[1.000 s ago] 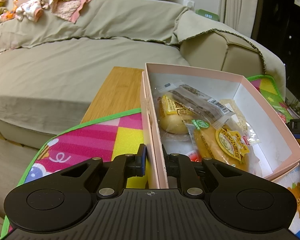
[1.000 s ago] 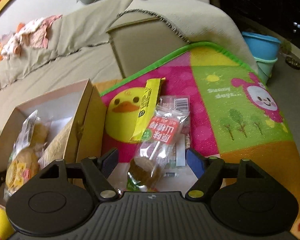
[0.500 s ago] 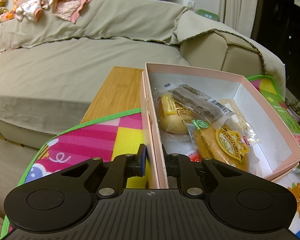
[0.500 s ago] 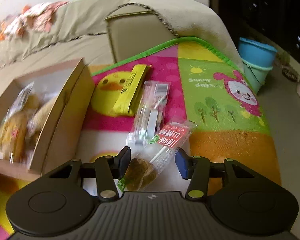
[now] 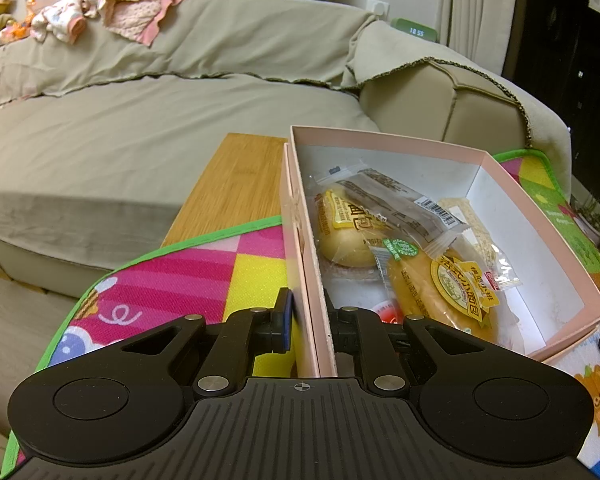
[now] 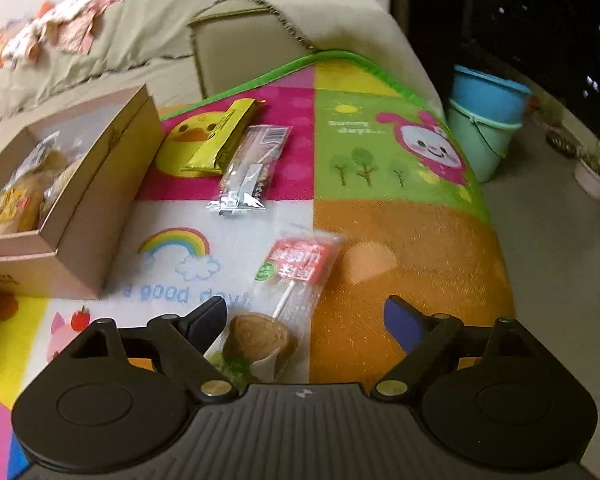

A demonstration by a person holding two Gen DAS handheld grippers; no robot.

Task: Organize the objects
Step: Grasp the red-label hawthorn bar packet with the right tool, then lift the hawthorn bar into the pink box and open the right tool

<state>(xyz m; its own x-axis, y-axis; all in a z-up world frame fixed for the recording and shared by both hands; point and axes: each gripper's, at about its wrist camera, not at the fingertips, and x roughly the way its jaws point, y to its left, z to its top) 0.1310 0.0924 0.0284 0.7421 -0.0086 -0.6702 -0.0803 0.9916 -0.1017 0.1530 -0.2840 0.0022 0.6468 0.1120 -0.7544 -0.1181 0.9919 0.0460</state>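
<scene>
My left gripper (image 5: 307, 326) is shut on the near wall of the pink box (image 5: 305, 240), which holds several wrapped breads (image 5: 440, 284). In the right wrist view the pink box (image 6: 100, 184) stands at the left on the mat. My right gripper (image 6: 304, 320) is open. A wrapped lollipop snack with a red label (image 6: 292, 276) lies on the mat between its fingers, its brown end near the left finger. A clear packet (image 6: 252, 172) and a yellow packet (image 6: 224, 136) lie further away beside the box.
A colourful play mat (image 6: 400, 240) covers the low table, with bare wood (image 5: 236, 184) at one end. A beige sofa (image 5: 140, 128) runs behind. Blue and green buckets (image 6: 484, 116) stand on the floor at the right.
My right gripper has pulled back and opened wider; the lollipop snack now lies loose on the mat. My left gripper has held still on the box wall.
</scene>
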